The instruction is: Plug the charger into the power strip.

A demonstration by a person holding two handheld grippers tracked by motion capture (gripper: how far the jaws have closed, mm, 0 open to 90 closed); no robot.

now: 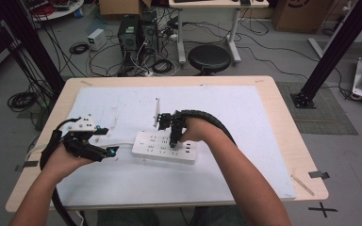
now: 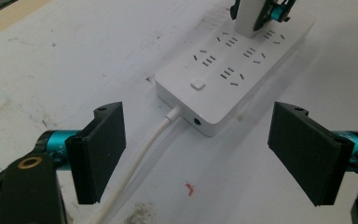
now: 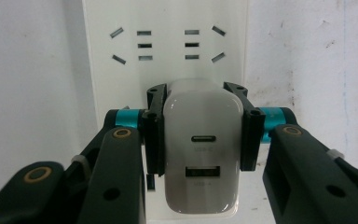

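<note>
Across the white table lay the power strip; my right tongs clenched the white charger over its sockets, while my left tongs gaped released, near the strip's corded end.

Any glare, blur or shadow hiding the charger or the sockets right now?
Right gripper view: charger sharp, evenly lit, ports legible. Left gripper view: power strip slots crisp, soft shadow at its near side. High view: small and slightly soft, no glare on the mat.
</note>
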